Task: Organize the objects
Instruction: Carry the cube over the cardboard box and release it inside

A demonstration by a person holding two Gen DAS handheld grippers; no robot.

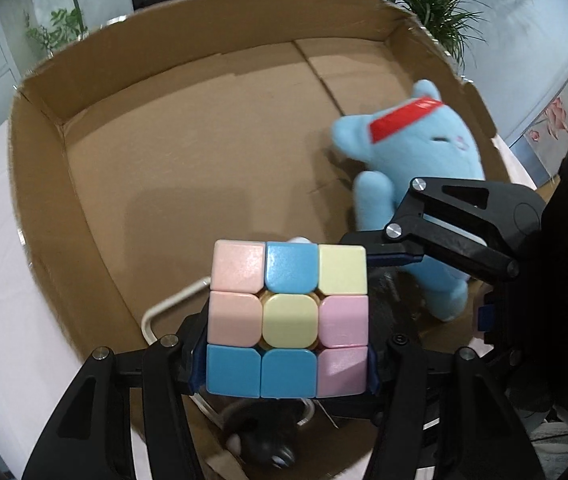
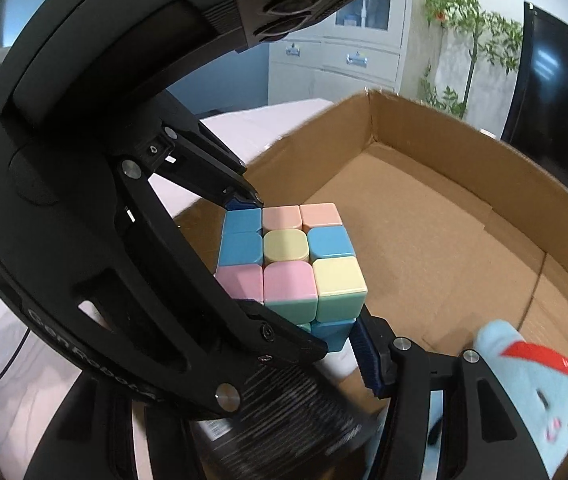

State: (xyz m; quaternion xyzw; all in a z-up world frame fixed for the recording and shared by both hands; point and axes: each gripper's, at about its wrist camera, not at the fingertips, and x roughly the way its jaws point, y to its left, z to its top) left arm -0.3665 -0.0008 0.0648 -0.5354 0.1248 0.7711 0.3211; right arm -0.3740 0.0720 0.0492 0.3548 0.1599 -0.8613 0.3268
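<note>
One left claw (image 1: 287, 320) clamps the pastel cube (image 1: 287, 316), lettering illegible.

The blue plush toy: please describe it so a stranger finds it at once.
Look inside the open cardboard box, by its right wall. The blue plush toy lies there near the right gripper. Only it is soft and wears a red band; the puzzle cube is hard and multicoloured.

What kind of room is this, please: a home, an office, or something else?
Probably an office or lab. There are pale cabinets, a dark screen and potted plants behind the box.
</note>
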